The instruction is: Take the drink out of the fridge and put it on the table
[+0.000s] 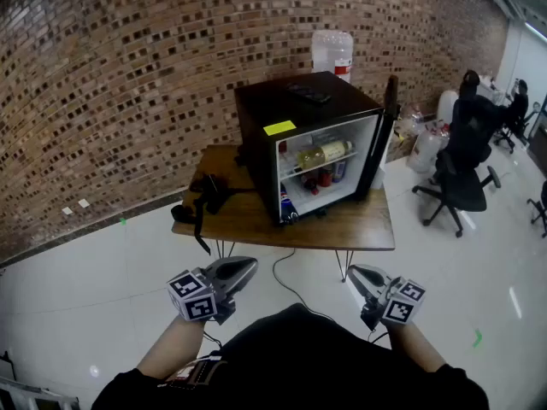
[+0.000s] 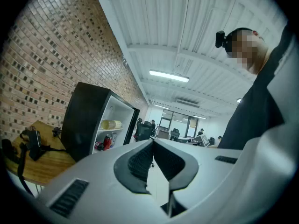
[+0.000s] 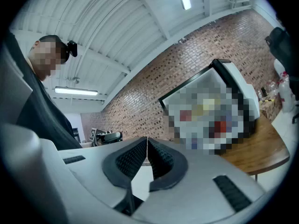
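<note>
Both grippers are held low in front of the person, well short of the table (image 1: 359, 226). The left gripper (image 1: 251, 266) has its 2 jaws pressed together with nothing between them. The right gripper (image 1: 351, 272) is the same, pads meeting and empty. Ahead, the black fridge (image 1: 301, 108) sits on the wooden table, its door (image 1: 386, 131) swung wide open to the right. The drink bottle (image 1: 326, 154) lies on its side on the upper shelf inside. Below it stands a red can (image 1: 325, 178) among other small items. A remote (image 1: 309, 94) rests on top of the fridge, and a black strap (image 1: 203, 202) trails off the table's left edge.
</note>
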Demonstrator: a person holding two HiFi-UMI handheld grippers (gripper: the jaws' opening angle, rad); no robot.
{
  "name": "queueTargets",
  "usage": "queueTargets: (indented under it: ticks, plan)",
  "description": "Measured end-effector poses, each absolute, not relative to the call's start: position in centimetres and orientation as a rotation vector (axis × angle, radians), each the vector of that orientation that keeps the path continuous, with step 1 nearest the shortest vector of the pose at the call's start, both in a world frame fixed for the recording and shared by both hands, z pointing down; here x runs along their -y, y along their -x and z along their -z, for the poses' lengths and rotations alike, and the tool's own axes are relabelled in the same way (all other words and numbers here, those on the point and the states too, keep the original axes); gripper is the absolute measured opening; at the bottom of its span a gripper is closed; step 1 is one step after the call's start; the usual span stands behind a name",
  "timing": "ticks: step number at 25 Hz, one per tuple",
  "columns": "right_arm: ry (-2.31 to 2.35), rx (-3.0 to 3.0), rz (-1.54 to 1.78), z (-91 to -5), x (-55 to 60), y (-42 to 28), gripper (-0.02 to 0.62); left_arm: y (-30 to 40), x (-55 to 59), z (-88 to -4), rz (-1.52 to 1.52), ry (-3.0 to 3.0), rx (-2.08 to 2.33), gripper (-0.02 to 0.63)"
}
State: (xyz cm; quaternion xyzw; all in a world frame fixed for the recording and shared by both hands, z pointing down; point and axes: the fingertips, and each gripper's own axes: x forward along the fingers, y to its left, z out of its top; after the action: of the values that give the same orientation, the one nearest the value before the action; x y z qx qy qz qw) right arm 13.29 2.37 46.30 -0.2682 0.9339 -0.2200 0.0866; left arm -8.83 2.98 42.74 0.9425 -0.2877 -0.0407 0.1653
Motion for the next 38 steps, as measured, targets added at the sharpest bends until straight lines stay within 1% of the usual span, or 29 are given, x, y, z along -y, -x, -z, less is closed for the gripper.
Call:
queueTargets:
  ticks: [4,6,8,9,10,11,13,17,18,20,21,22,24,29,33,38]
  plan:
    - [0.834,-2.786,0.612,-46.1,0.0,-15.6,0.031,6.9,-0.8,-42.6,0.077,-2.738,0.830,0.006]
    - [0.847,-2.791,0.596,-45.7,1.3,-17.0,0.034,5.9,0.5,-42.2,0.061,-2.756,0.853,0.021]
    - [0.857,-2.789,0.603,-45.3,2.7,-18.5,0.038,5.3,1.9,-41.9,0.056,-2.765,0.890,0.023]
    - [0.862,-2.788,0.612,-45.1,3.5,-19.3,0.040,4.9,2.6,-41.7,0.057,-2.763,0.907,0.045]
    - [0.867,-2.789,0.622,-45.0,4.3,-20.0,0.067,4.4,3.3,-41.5,0.055,-2.759,0.920,0.057]
    - [0.872,-2.792,0.633,-44.8,5.1,-20.6,0.108,3.9,4.0,-41.2,0.049,-2.758,0.929,0.071]
    - [0.882,-2.795,0.649,-44.6,6.7,-21.5,0.137,3.0,5.3,-41.0,0.022,-2.770,0.937,0.108]
    - [0.922,-2.789,0.646,-44.6,11.1,-21.3,0.175,2.4,8.2,-41.4,-0.008,-2.794,0.917,0.112]
    - [0.936,-2.797,0.634,-44.7,12.4,-20.8,0.175,2.6,9.0,-41.8,-0.010,-2.798,0.902,0.112]
    - [0.970,-2.850,0.574,-45.0,15.2,-19.2,0.204,3.5,10.9,-42.5,-0.002,-2.803,0.869,0.141]
    - [0.989,-2.893,0.525,-45.1,16.7,-18.2,0.206,4.1,11.8,-42.8,0.008,-2.803,0.849,0.142]
    - [1.007,-2.945,0.467,-45.2,18.3,-17.0,0.227,4.8,12.7,-43.0,0.016,-2.803,0.826,0.143]
    - [1.043,-3.075,0.308,-45.4,21.3,-14.6,0.250,6.3,14.1,-43.4,0.013,-2.809,0.775,0.143]
    - [1.186,-3.412,-0.286,-45.2,30.0,-11.1,0.288,8.8,16.6,-43.8,-0.022,-2.832,0.654,0.143]
    - [1.216,-3.483,-0.534,-44.6,36.5,-10.4,0.316,8.9,18.5,-44.1,-0.012,-2.812,0.622,0.143]
    - [1.087,-3.643,-0.931,-47.7,43.0,-12.4,0.339,5.7,21.6,-44.3,-0.002,-2.844,0.647,0.143]
